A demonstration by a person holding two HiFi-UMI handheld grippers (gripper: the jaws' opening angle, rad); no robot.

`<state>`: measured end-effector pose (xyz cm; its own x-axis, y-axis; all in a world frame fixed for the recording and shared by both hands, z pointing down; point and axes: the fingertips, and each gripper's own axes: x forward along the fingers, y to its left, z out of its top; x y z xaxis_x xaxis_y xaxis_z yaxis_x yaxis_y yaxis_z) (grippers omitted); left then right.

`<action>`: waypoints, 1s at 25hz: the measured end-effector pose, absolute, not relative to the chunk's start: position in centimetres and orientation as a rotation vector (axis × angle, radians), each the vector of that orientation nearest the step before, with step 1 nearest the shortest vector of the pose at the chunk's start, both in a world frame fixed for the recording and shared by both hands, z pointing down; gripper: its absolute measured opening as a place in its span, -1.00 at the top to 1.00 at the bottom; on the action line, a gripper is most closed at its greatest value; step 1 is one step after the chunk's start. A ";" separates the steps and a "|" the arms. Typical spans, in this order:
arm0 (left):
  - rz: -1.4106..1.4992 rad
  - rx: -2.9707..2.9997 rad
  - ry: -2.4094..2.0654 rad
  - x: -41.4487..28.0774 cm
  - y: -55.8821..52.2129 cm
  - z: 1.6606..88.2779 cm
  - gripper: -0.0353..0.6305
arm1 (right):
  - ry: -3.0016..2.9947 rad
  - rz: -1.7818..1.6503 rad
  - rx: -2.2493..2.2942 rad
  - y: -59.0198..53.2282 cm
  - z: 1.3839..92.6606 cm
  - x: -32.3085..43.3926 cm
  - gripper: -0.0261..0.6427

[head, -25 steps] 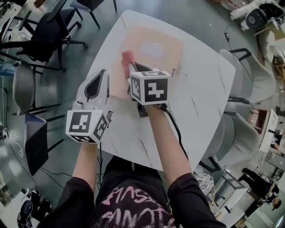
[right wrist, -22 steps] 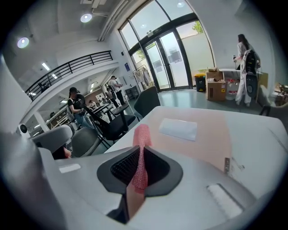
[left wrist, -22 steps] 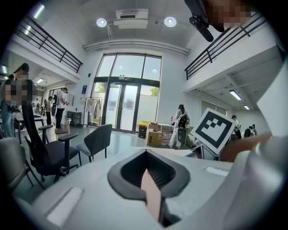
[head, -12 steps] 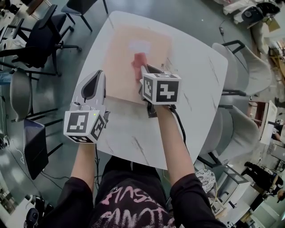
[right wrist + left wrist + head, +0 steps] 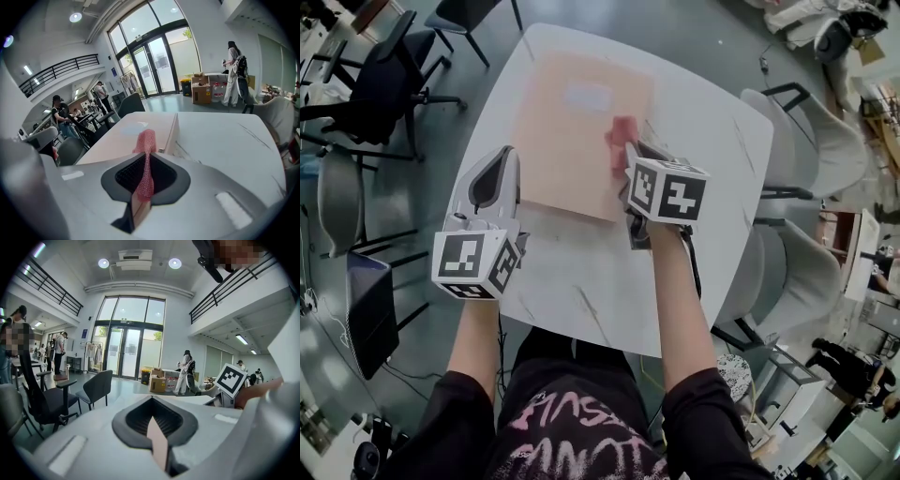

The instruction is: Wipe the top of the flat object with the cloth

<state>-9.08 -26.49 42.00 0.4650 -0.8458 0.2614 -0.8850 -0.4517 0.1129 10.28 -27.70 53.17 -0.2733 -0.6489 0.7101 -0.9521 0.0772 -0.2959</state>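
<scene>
**Inspector:** Your right gripper [image 5: 635,155] is clamped on the pink mesh cloth [image 5: 621,139], which points forward onto the right edge of the pale orange flat board [image 5: 567,131].

**Operator:** And the left?

**Inspector:** Your left gripper [image 5: 502,159] has its jaws together and empty. It sits beside the board's left edge, probably to steady it. The board's long axis runs away from you.

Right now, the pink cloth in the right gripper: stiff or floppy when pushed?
Likely floppy: the cloth is squeezed thin in the right gripper. Probably light, since a narrow pinch holds it. Its mesh-like weave may drag on the flat object.
</scene>
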 end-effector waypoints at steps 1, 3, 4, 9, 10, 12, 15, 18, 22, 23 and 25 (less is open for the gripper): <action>0.243 2.482 -1.495 -9.1 -26.4 42.0 0.89 | -1.984 1.052 1.584 -27.7 53.0 10.1 0.78; 0.239 2.483 -1.495 -9.1 -26.3 42.0 0.89 | -2.014 1.067 1.581 -27.7 52.4 9.4 0.78; 0.236 2.483 -1.497 -9.3 -26.3 41.9 0.89 | -2.030 1.069 1.576 -27.7 52.1 9.0 0.78; 0.229 2.475 -1.525 -10.3 -26.1 41.5 0.89 | -2.123 1.058 1.520 -28.0 50.6 5.4 0.78; 0.228 2.473 -1.531 -10.5 -26.1 41.4 0.89 | -2.139 1.068 1.506 -28.1 50.5 4.5 0.78; 0.227 2.470 -1.541 -11.1 -26.1 41.2 0.89 | -2.165 1.086 1.477 -28.2 50.3 2.6 0.78; 0.225 2.462 -1.558 -12.1 -26.1 41.0 0.89 | -2.206 1.086 1.406 -28.0 50.1 -1.0 0.78; 0.227 2.452 -1.574 -13.0 -26.0 40.9 0.89 | -2.242 1.099 1.323 -27.4 50.0 -4.7 0.78; 0.224 2.443 -1.590 -13.8 -26.1 40.7 0.89 | -2.263 1.110 1.236 -26.5 50.4 -8.1 0.78; 0.223 2.442 -1.591 -13.8 -26.1 40.7 0.89 | -2.260 1.110 1.224 -26.4 50.6 -8.3 0.78; 0.222 2.442 -1.591 -13.9 -26.1 40.7 0.89 | -2.245 1.110 1.217 -26.1 51.1 -8.3 0.78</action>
